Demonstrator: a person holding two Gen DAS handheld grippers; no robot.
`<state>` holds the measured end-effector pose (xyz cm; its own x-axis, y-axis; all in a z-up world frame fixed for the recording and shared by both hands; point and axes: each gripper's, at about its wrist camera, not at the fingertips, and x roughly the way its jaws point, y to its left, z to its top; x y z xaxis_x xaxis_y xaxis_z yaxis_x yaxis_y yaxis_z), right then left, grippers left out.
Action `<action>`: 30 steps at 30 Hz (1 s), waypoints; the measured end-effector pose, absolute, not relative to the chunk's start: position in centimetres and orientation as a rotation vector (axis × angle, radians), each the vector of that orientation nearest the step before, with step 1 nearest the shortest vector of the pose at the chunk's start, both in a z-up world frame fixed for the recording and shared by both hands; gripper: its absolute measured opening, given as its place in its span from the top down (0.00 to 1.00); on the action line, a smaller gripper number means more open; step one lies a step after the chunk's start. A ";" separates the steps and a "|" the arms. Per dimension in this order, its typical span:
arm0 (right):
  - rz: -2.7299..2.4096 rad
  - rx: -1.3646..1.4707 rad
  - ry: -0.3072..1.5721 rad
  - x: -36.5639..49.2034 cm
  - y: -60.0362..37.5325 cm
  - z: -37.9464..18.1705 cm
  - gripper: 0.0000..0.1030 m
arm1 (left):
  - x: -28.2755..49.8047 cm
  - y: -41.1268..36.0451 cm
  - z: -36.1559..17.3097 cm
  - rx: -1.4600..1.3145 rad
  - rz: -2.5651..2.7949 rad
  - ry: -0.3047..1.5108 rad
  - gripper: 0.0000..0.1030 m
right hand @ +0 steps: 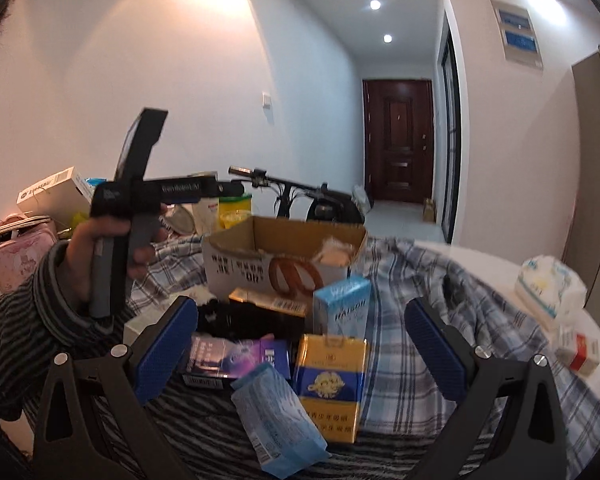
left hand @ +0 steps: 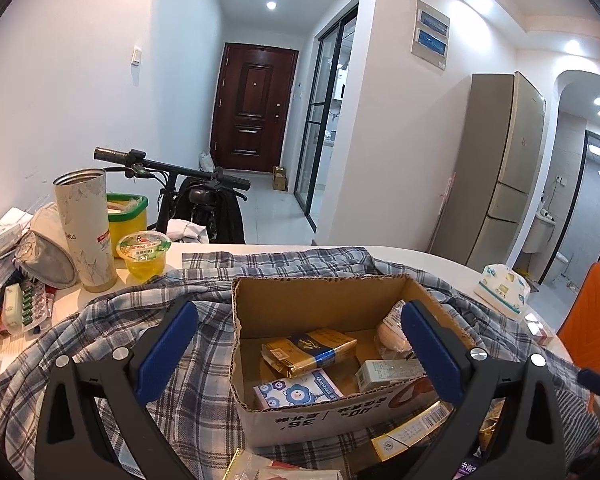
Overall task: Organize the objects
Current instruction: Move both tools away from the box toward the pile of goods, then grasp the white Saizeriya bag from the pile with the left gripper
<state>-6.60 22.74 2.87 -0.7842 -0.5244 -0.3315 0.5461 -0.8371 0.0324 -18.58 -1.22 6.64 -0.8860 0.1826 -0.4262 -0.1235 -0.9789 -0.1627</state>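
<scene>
Between my left gripper's (left hand: pixel 300 354) wide-spread, empty blue pads sits the open cardboard box (left hand: pixel 312 300) on a plaid cloth (left hand: pixel 112 320), holding a gold-and-blue packet (left hand: pixel 312 350), a white box with blue cartoon faces (left hand: pixel 296 392) marked "Manhua", a small pale carton (left hand: pixel 388 372) and a pinkish round thing (left hand: pixel 392 330) in the far right corner. Left of the box the way is crowded: a tall patterned canister (left hand: pixel 86 228), a jelly cup (left hand: pixel 144 254), a yellow tub (left hand: pixel 126 216), blister packs (left hand: pixel 32 304), with a bicycle's handlebar (left hand: pixel 168 168) behind. A tissue pack (left hand: pixel 500 288) lies off to the right. My right gripper (right hand: pixel 300 348) is likewise spread wide and holds nothing; under it, nearer than the box (right hand: pixel 284 256), lie a yellow-and-blue tin (right hand: pixel 332 384), a light blue carton reading "HAISHI" or similar (right hand: pixel 344 306), a tipped pale blue pack (right hand: pixel 276 416), a purple pack (right hand: pixel 236 354) and a black box (right hand: pixel 260 316). My left hand (right hand: pixel 100 248), in a striped sleeve (right hand: pixel 20 320), grips its tool's handle at the left; the handle's lettering is too blurred to read.
</scene>
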 end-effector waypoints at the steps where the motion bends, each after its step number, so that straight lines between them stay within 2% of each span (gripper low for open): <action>1: -2.523 0.462 0.082 -6.8 22.8 2.6 0.00 | -18.5 -1.1 6.7 -0.675 2.904 -0.184 0.00; 10: -2.513 0.521 0.235 -7.0 20.5 1.1 0.00 | -17.5 -0.1 7.3 -0.621 2.952 -0.084 0.00; 17: -2.465 0.570 0.050 -8.4 22.8 1.2 0.00 | -16.3 0.7 8.1 -0.543 3.035 0.062 0.00; 27: -2.465 0.554 -0.008 -8.3 23.3 1.6 0.00 | -11.6 -1.1 9.5 -0.672 2.805 -0.027 0.00; 30: -2.464 0.543 -0.016 -8.2 23.5 1.7 0.00 | -8.7 -1.2 8.9 -0.670 2.630 0.008 0.00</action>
<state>-8.22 23.45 1.70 -0.7306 -0.5686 -0.3780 0.5636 -0.8147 0.1362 -8.70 -1.20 8.85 -0.7934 0.4006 -0.4583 -0.4034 -0.9099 -0.0969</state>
